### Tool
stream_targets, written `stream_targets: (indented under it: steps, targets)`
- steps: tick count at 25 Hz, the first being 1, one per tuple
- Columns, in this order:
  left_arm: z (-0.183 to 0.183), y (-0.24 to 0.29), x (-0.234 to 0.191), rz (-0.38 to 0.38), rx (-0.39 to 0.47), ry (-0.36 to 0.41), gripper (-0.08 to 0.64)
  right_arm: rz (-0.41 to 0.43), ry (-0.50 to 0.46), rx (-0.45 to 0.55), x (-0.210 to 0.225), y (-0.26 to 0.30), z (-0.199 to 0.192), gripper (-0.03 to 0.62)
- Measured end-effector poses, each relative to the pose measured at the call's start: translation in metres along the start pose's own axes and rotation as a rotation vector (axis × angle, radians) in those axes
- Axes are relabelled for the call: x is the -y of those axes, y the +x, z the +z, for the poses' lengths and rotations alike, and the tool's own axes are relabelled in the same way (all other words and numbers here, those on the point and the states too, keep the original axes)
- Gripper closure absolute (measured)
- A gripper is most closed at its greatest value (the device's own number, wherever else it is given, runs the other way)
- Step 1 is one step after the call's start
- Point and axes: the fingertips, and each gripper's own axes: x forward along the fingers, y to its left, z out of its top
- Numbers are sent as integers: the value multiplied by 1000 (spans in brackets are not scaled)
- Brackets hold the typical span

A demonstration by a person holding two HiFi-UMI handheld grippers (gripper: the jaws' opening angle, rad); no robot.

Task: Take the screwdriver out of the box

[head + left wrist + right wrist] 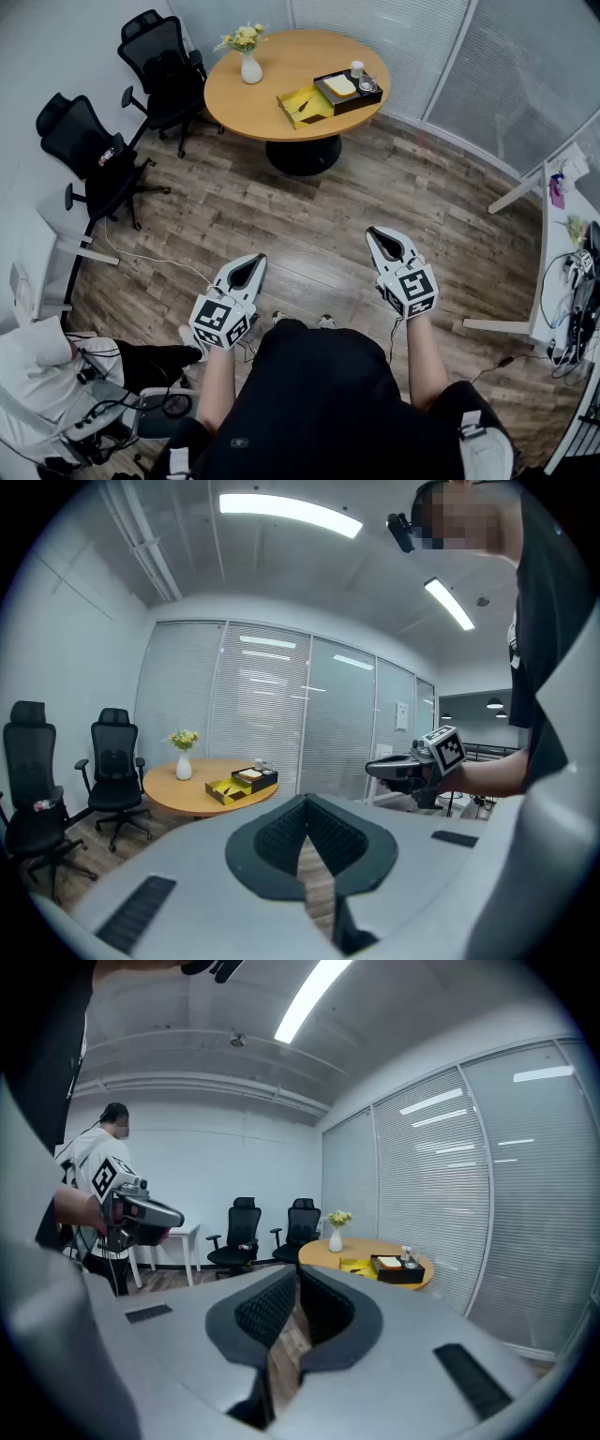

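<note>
Head view: overhead, steeply down and forward; round worktop (pixel 281 89) far off at frame top. Left gripper view: rides left hand-held gripper (pixel 246 272), low, near level, worktop distant (left of centre). Right gripper view: rides right hand-held gripper (pixel 384 239), likewise, worktop right of centre. Shared by all: worktop, black chairs (pixel 155 61).

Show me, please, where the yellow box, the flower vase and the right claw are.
yellow box (pixel 317 97): head view, bare yellow floor inside.
flower vase (pixel 250 70): head view, white body.
right claw (pixel 373 231): head view, its closed tips.
</note>
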Motion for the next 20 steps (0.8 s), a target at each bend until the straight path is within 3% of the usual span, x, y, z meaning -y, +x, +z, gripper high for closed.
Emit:
stream_targets:
  steps: [11,20]
  targets:
    - [-5,9,6,3,-22,7,554,15,-10,-3,6,3,-5,577]
    - [-15,6,-19,1,-27,-33,554,10,28,9,-7,19,-4,583]
